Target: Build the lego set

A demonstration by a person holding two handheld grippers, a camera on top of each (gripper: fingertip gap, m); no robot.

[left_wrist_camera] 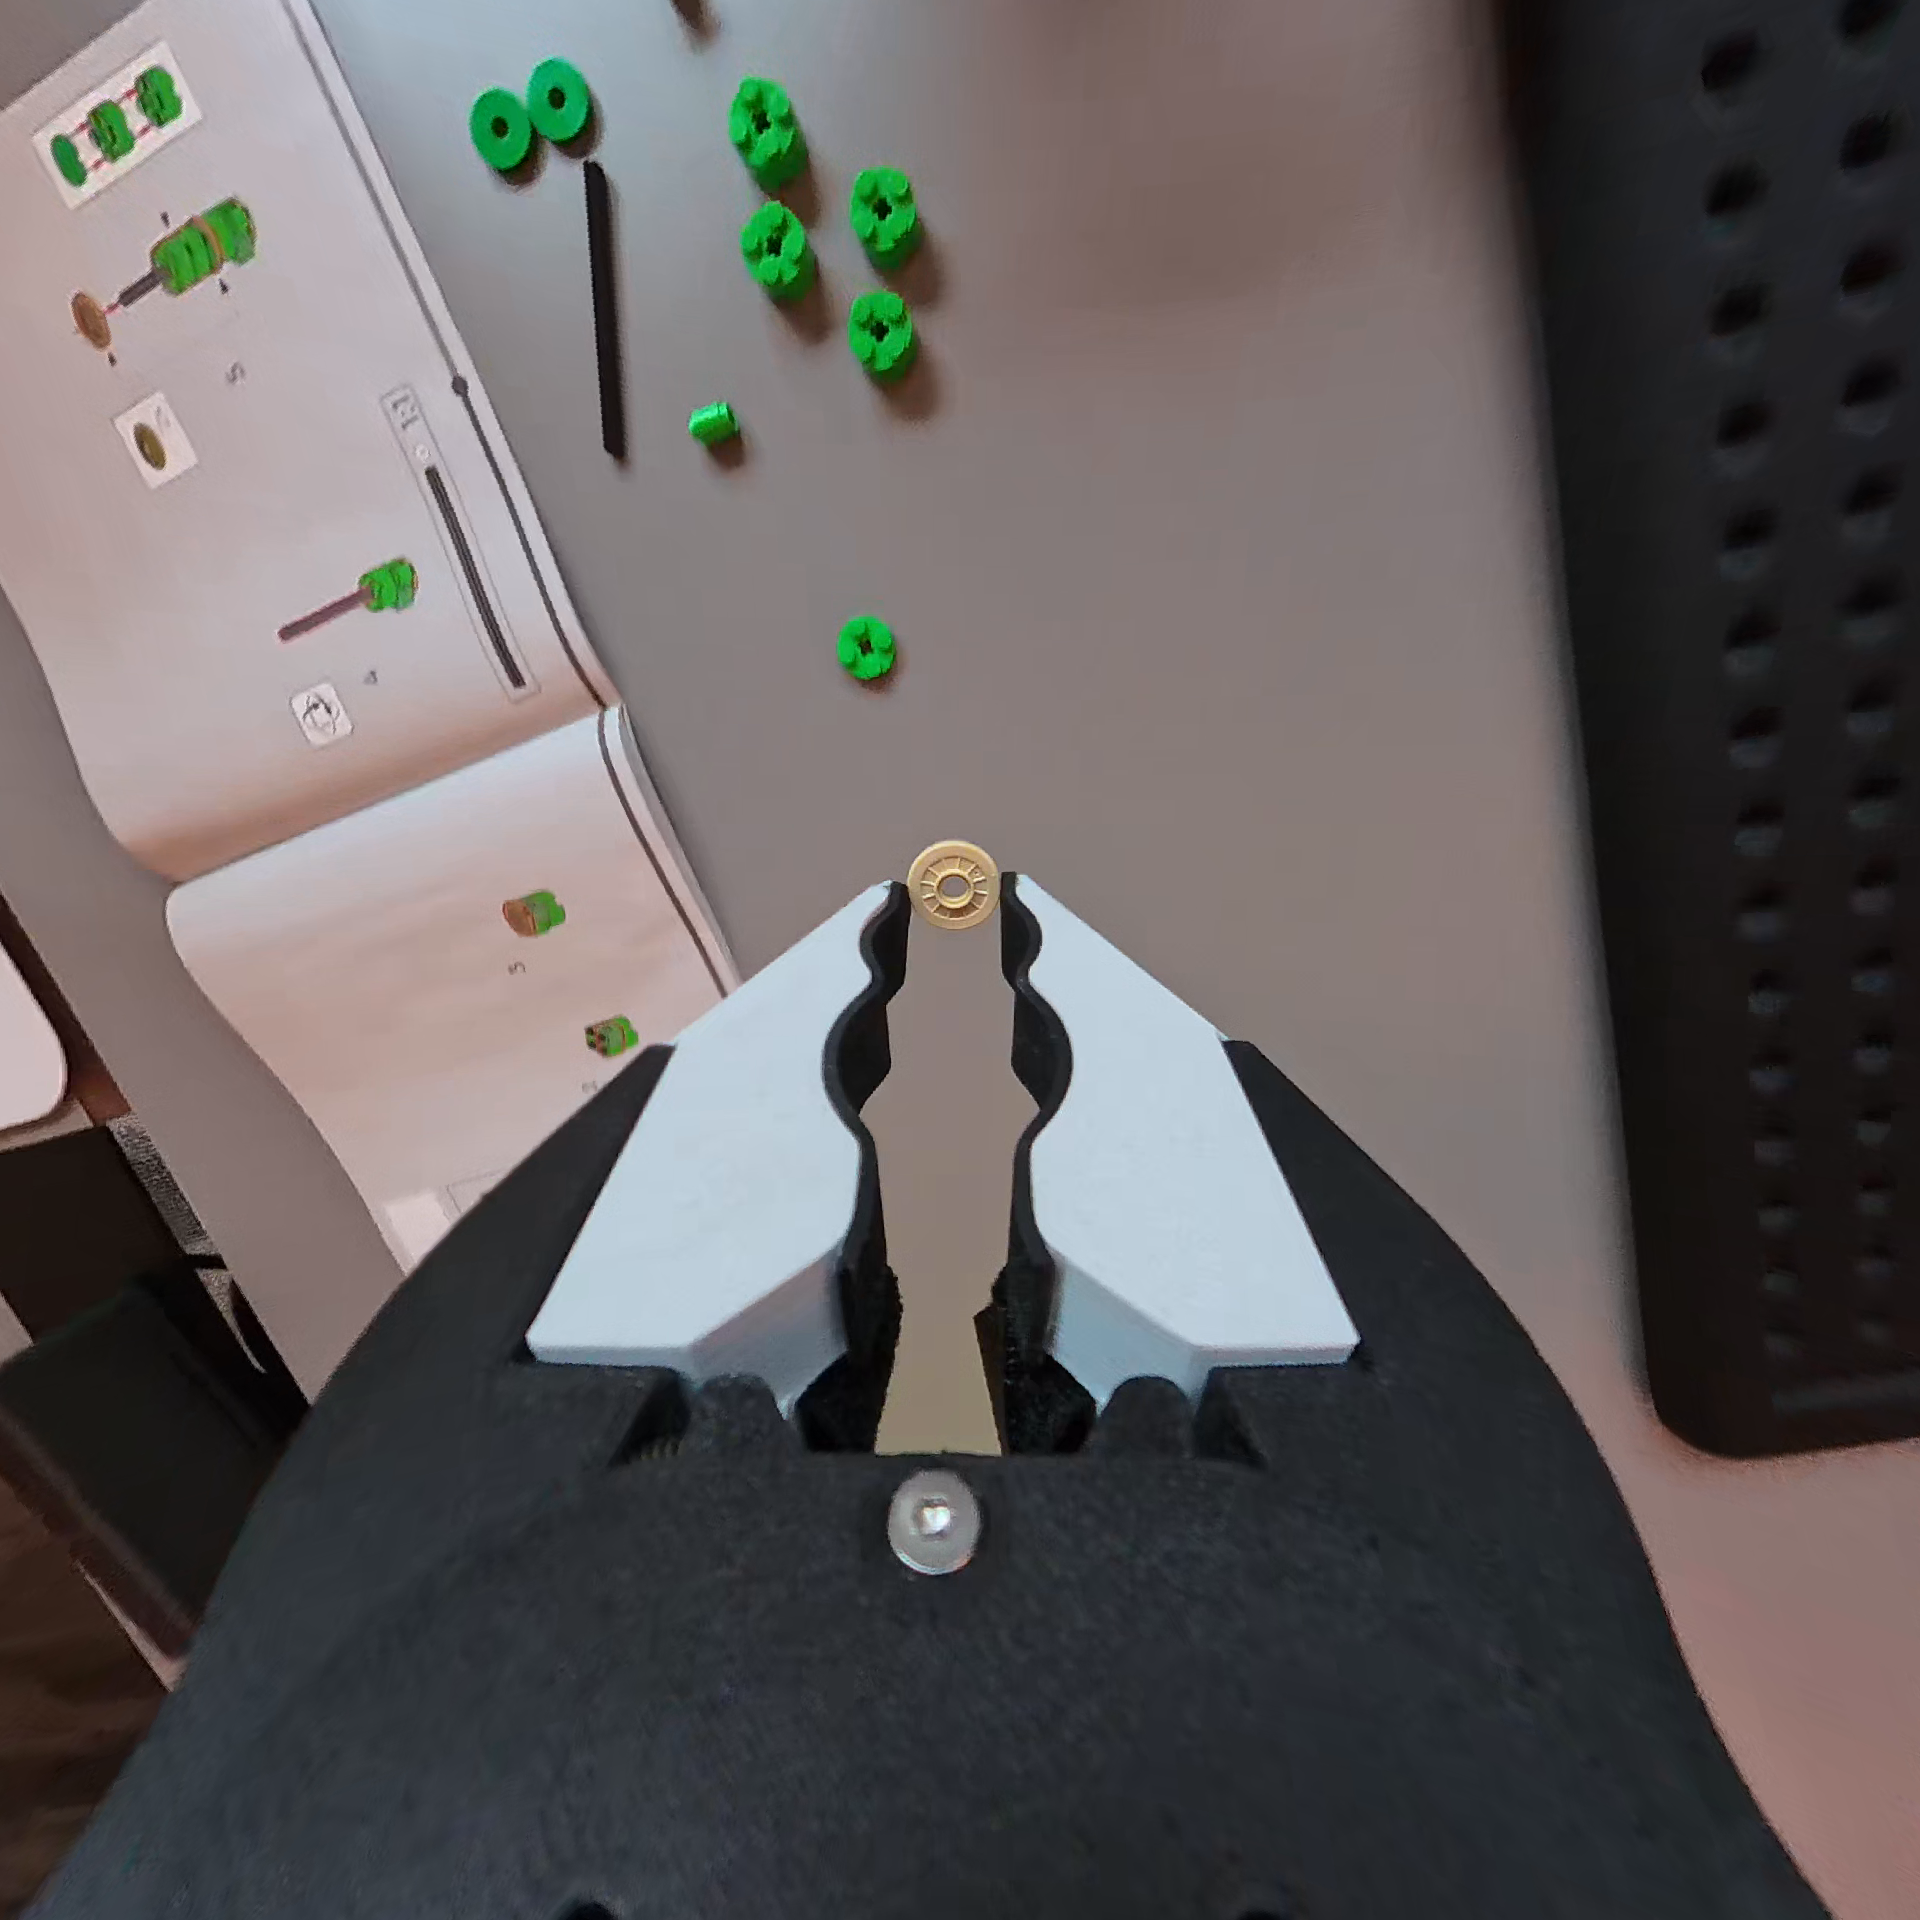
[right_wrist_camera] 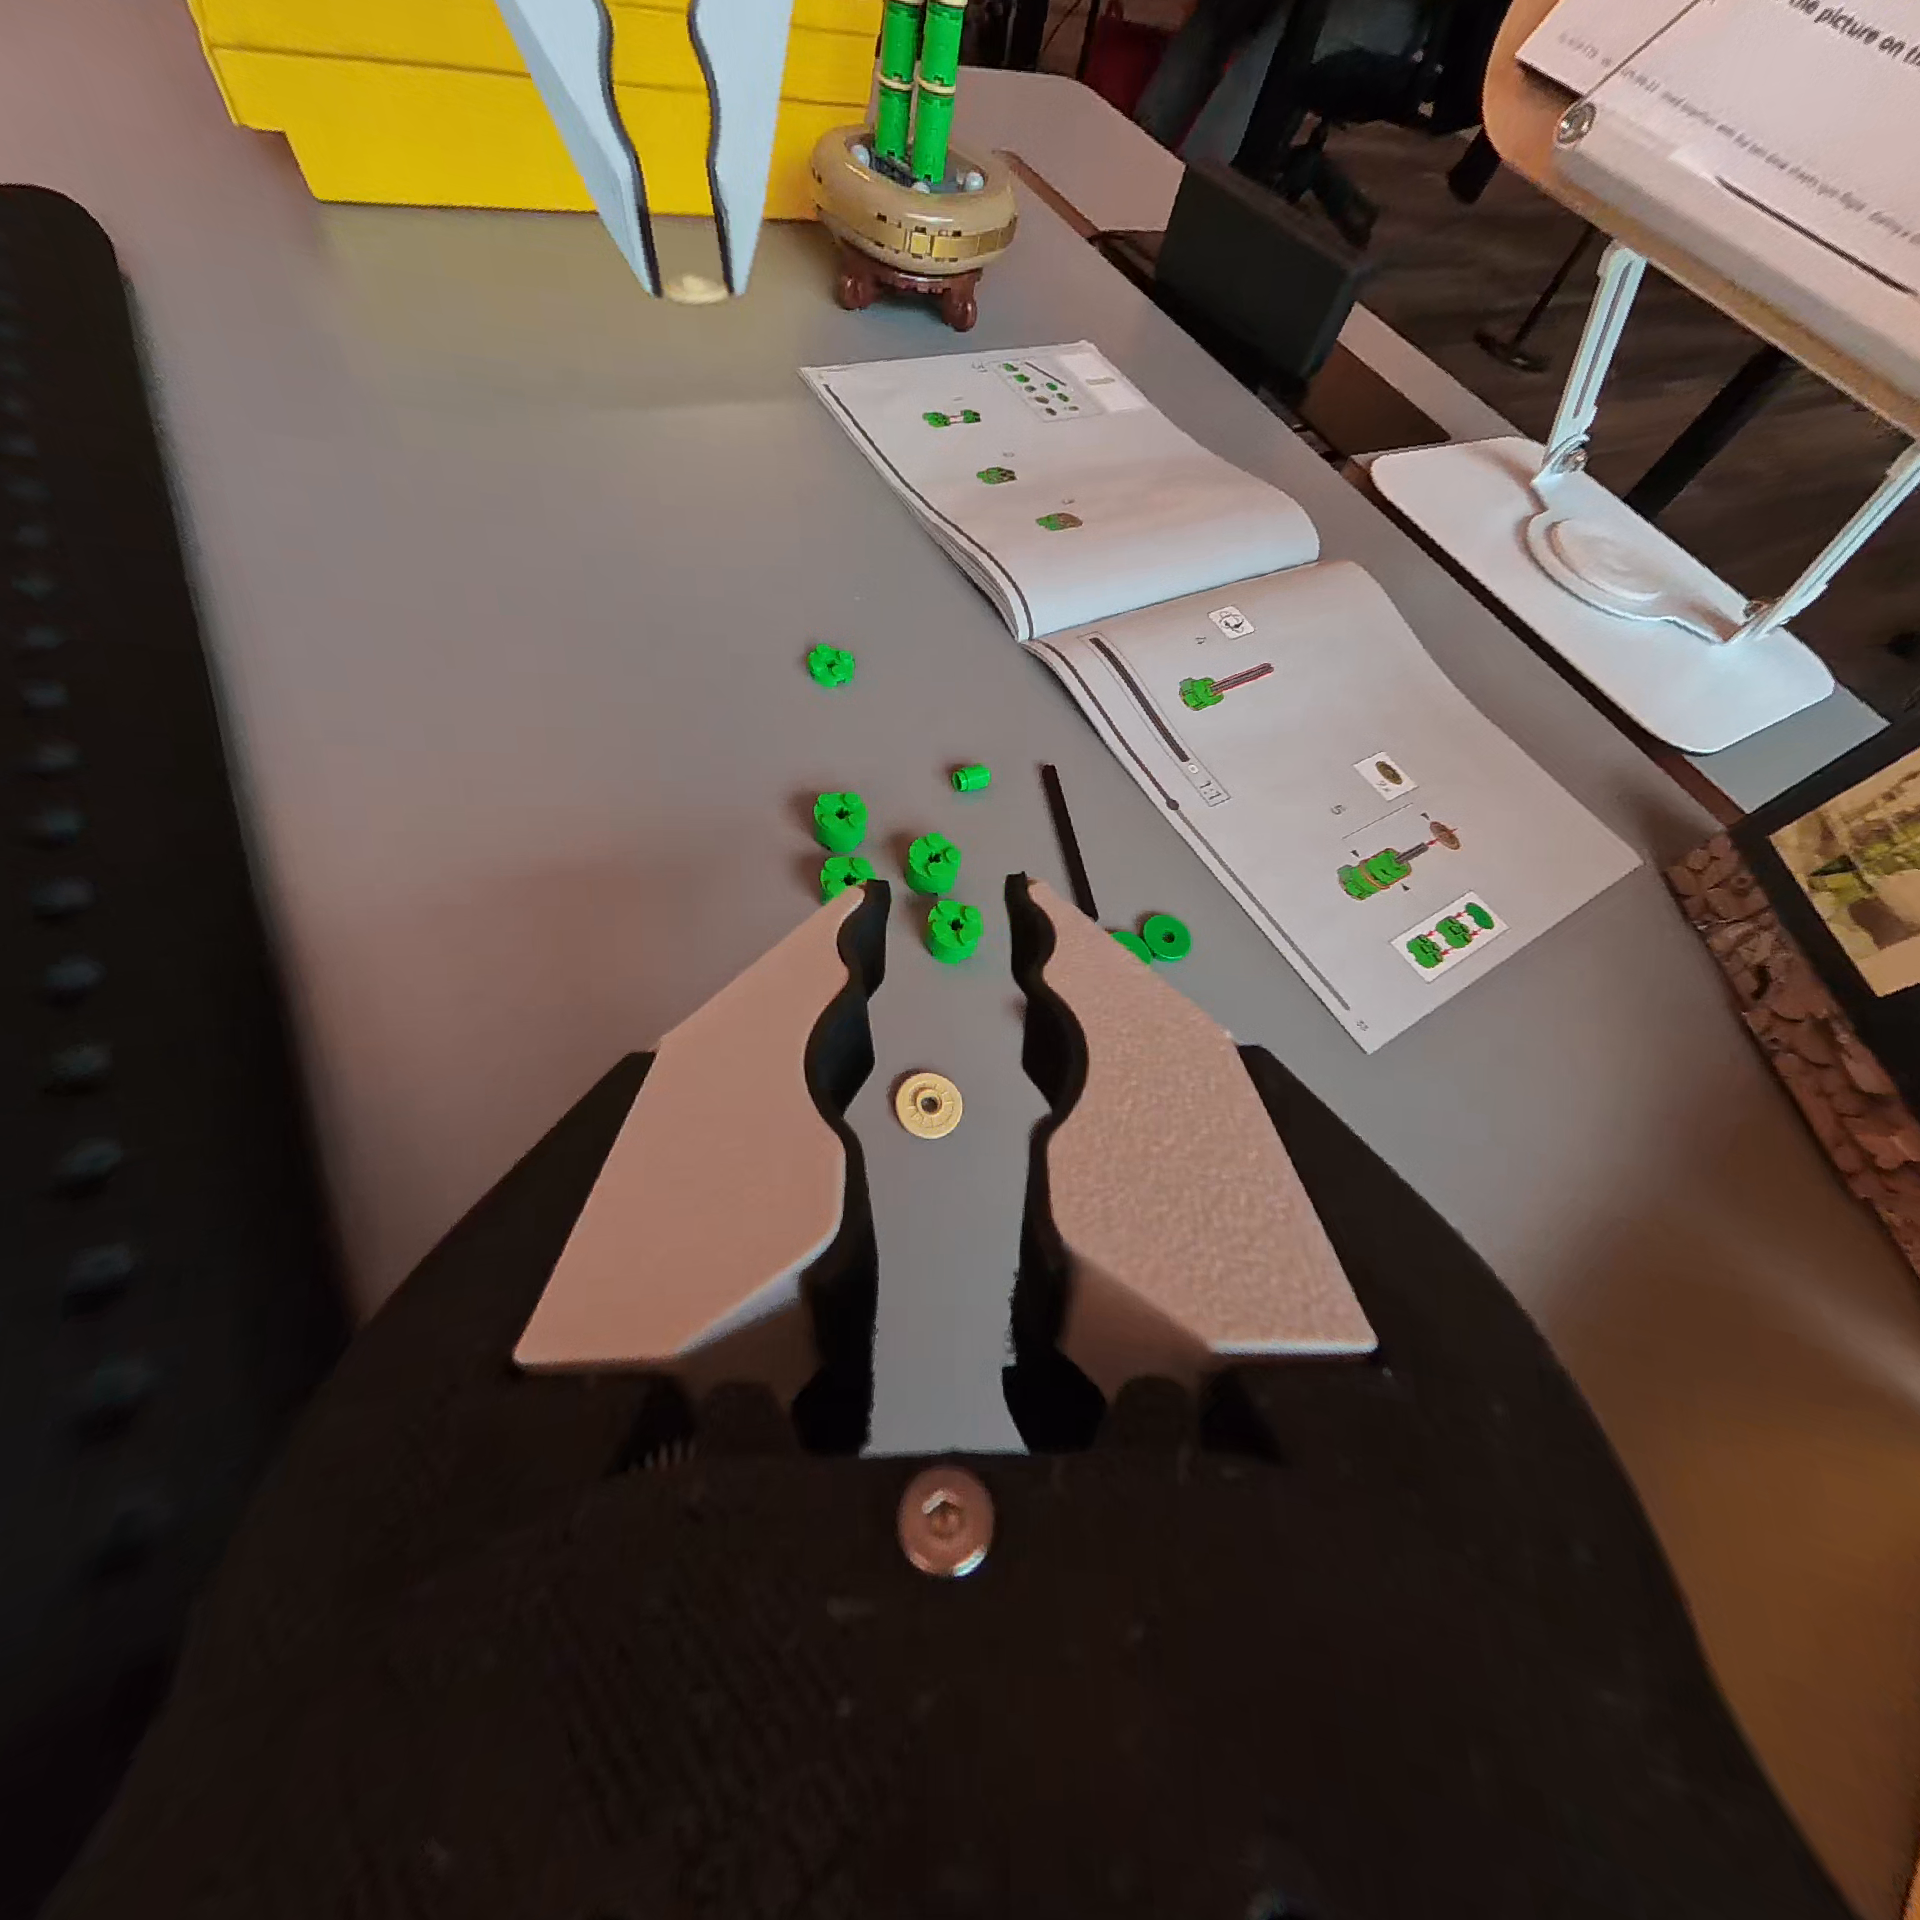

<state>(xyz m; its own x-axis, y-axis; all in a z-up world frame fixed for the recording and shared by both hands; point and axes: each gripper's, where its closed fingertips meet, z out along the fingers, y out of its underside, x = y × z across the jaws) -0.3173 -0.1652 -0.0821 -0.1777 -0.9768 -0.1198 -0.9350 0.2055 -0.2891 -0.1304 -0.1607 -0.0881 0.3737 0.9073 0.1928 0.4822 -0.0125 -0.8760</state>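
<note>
In the right wrist view, the right gripper's [right_wrist_camera: 945, 894] finger hides half of a flat green round piece [right_wrist_camera: 1130, 943] and the near end of the thin black rod [right_wrist_camera: 1068, 840]. The green stalks of the built plant model [right_wrist_camera: 914, 94] are cut off at the top edge. The open paper booklet [left_wrist_camera: 312, 499] runs off the left edge in the left wrist view.

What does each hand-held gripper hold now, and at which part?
The left hand-held gripper pinches a tan round plate by its rim, at the fingertips. The right hand-held gripper is open and holds nothing; another tan round plate lies on the table beneath it.
</note>
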